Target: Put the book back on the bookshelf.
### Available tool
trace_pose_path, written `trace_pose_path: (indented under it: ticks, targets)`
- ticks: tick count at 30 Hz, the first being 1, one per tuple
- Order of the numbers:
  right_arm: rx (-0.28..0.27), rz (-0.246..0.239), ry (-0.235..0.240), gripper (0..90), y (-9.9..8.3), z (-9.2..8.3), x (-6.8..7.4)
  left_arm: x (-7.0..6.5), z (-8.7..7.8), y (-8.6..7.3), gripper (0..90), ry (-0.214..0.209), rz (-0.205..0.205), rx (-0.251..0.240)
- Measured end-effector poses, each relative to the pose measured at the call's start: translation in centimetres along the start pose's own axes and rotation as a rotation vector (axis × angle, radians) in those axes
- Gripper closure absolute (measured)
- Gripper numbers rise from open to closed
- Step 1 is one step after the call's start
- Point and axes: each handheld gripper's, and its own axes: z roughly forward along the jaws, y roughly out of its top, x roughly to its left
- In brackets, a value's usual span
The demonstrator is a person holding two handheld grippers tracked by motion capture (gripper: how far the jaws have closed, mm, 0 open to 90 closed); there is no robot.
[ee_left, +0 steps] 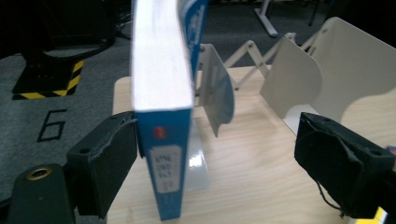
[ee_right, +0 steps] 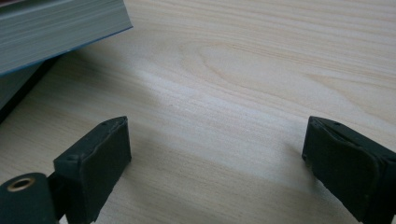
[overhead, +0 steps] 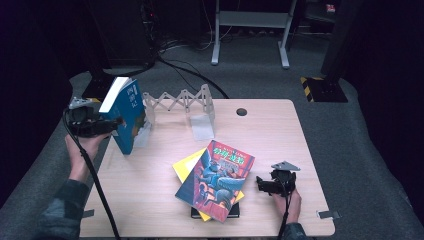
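Note:
A blue book [overhead: 127, 117] [ee_left: 161, 93] stands upright and leaning at the table's far left corner, against the left end plate [ee_left: 217, 88] of a white folding book rack [overhead: 182, 102]. My left gripper [overhead: 111, 127] [ee_left: 224, 158] is open: its left pad lies against the book's cover and its right pad stands far off to the side. My right gripper [overhead: 260, 185] [ee_right: 215, 158] rests open on bare wood near the front right, just right of a stack of books [overhead: 217, 177]. The stack's page edge [ee_right: 56, 32] lies ahead to the left of its jaws.
The stack has a colourful cover on top, a yellow book [overhead: 184, 167] below and a black one [overhead: 215, 212] at the bottom. More white rack plates [ee_left: 292, 77] stand right of the blue book. The wooden table [overhead: 150, 200] has a cable hole [overhead: 242, 111] at the back.

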Motion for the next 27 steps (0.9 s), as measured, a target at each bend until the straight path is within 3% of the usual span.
trace_pose_path:
  ticks: [3, 12, 24, 27]
  targets:
    - [0.0, -0.002, 0.001, 7.8, 0.0, 0.0, 0.0, -0.7, -0.2, -0.9, 11.3, -0.018, 0.019, -0.002]
    - [0.003, 0.0, 0.012, 8.9, -0.1, -0.2, 0.1, -2.2, 0.6, -3.6, 9.4, -0.078, 0.011, 0.013]
    - [0.011, 0.02, 0.05, 8.9, 0.1, -0.4, -0.4, -5.2, 3.6, -7.9, 9.6, -0.182, 0.007, 0.084]
    - [0.009, 0.022, 0.049, 8.9, 0.1, -0.4, -0.3, -5.8, 3.9, -8.1, 11.3, -0.095, 0.058, 0.039]
